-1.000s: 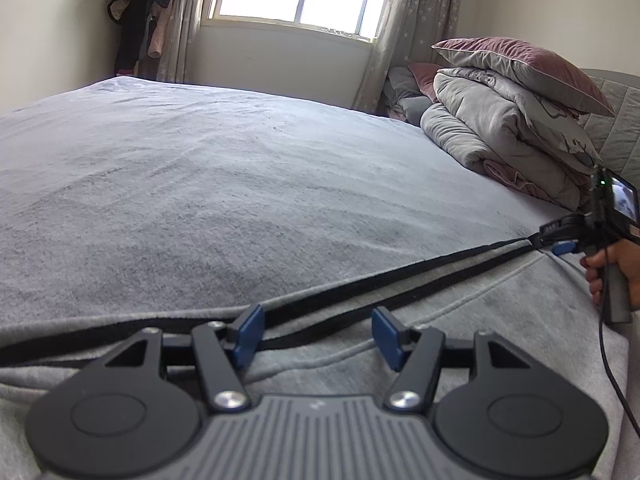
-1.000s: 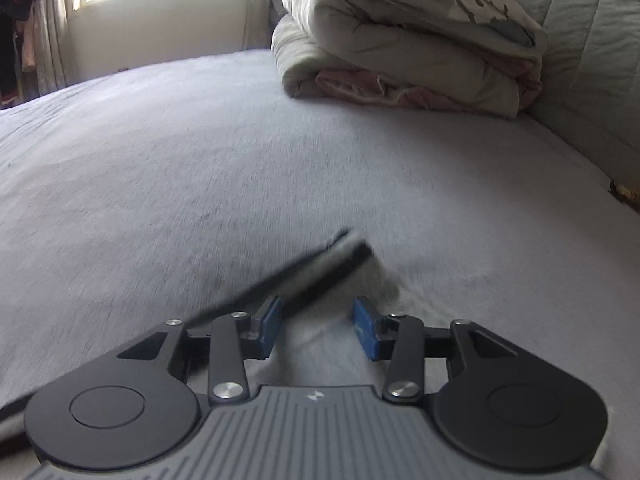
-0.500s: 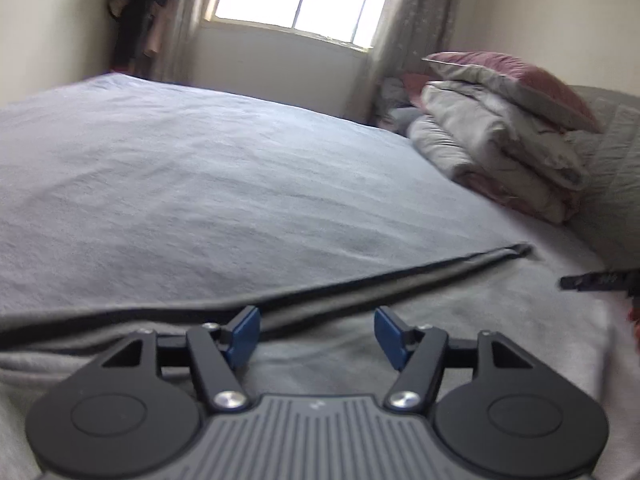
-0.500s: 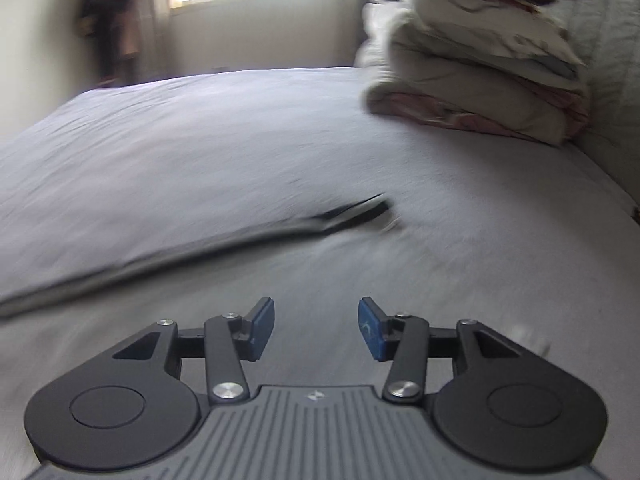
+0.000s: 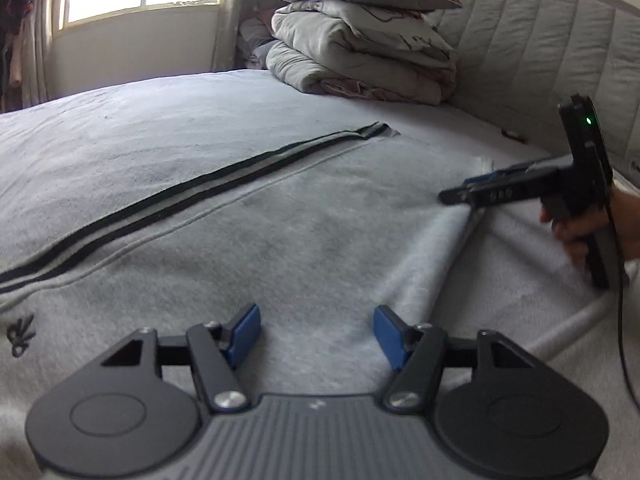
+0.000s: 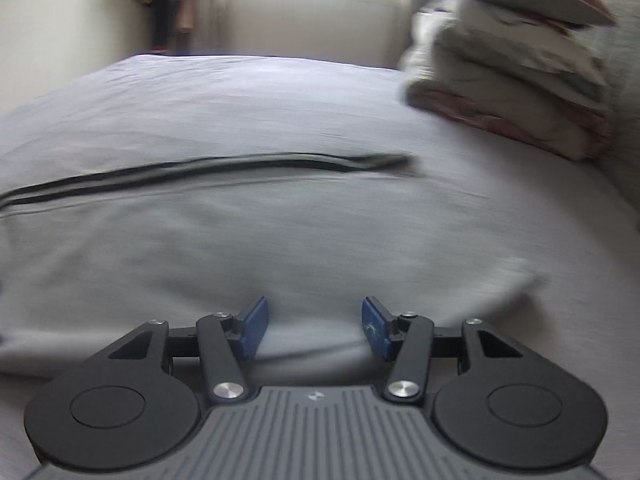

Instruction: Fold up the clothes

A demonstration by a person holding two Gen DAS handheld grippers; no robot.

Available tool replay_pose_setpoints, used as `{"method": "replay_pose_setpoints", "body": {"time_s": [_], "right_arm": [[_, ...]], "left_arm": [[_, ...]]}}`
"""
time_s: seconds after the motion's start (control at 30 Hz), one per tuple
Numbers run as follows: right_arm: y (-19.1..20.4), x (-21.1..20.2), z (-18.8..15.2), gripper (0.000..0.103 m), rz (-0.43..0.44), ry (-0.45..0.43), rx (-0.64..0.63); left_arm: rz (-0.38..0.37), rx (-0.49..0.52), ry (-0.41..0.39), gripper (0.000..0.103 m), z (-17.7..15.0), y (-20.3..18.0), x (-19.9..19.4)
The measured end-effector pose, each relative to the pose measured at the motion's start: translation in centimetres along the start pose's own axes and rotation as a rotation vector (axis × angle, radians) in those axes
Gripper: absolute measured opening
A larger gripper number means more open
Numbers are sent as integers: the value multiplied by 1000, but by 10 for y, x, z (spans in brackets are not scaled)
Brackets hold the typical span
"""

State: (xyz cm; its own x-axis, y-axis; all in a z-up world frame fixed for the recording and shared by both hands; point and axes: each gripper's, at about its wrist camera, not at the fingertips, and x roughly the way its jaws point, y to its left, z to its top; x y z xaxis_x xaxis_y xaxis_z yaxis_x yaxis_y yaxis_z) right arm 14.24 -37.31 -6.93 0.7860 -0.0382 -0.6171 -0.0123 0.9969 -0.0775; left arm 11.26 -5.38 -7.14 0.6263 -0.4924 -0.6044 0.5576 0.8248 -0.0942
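- A second ago both claws sat at the black-striped hem [image 5: 192, 196] along the far edge of the grey garment [image 5: 304, 240]; now both have drawn back toward its near side, and the hem lies flat and straight on the bed [image 5: 168, 120]
- That suggests the far edge has been laid down and let go, so one fold looks done and the next grab is likely at the near edge or the sleeve [image 5: 436, 256]
- The left claw [image 5: 317, 334] hovers over the cloth, jaws apart, nothing between the blue pads
- The right claw [image 6: 315, 328] is opening, its pads clear of the fabric; in the left view it [image 5: 460, 194] points at the sleeve's upper end
- The garment is soft, fleecy grey knit, spread wide on the bed, with a stitched seam parallel to the hem and a small dark logo [image 5: 20, 334] at its left
- The sleeve runs as a raised diagonal ridge
- Folded duvets and a pillow [image 5: 360, 40] are stacked against the padded headboard [image 5: 540, 60], well apart from the garment
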Motion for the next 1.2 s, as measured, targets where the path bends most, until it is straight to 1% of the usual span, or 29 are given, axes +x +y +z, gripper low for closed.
{"method": "replay_pose_setpoints", "body": {"time_s": [0.07,0.13,0.2,0.23,0.3,0.37,0.4,0.47,0.5,0.53,0.6,0.63,0.7,0.83,0.93,1.07,1.2], "right_arm": [[-27,-1,0,54,-60,8,56],[-47,-4,2,54,-129,10,104],[-58,-11,3,54,-114,-9,169],[-58,-13,3,54,-87,-20,187],[-50,-12,2,55,-55,-25,169],[-40,-3,0,55,-50,-5,120],[-39,2,-2,55,-53,5,107],[-44,7,-3,57,-59,18,113],[-49,7,-2,57,-67,23,132],[-55,6,1,57,-97,33,176],[-65,0,3,57,-135,52,254],[-65,-7,3,57,-127,47,268],[-59,-22,2,57,-114,35,251],[-37,-52,1,57,-88,22,197],[-16,-74,-1,57,-43,8,200],[19,-97,-12,58,46,29,242],[70,-119,-31,58,110,36,208]], "left_arm": [[1,15,16,63,1,-1,-5],[-12,-25,22,59,7,4,-11],[-33,-85,-1,58,11,8,-14],[-49,-108,-18,58,11,8,-14],[-95,-139,-38,58,13,5,-8],[-141,-165,-11,58,12,0,4],[-145,-167,-3,58,9,-5,9],[-124,-124,-10,59,5,-15,10],[-115,-103,-11,59,4,-19,9],[-115,-98,-5,59,5,-20,6],[-120,-114,4,58,6,-16,-3],[-123,-128,6,58,6,-13,-10],[-116,-148,4,58,5,-5,-24],[-46,-163,0,58,-1,13,-58],[6,-193,1,58,-11,30,-83],[46,-219,6,58,-30,46,-112],[70,-181,17,59,-49,48,-131]]}}
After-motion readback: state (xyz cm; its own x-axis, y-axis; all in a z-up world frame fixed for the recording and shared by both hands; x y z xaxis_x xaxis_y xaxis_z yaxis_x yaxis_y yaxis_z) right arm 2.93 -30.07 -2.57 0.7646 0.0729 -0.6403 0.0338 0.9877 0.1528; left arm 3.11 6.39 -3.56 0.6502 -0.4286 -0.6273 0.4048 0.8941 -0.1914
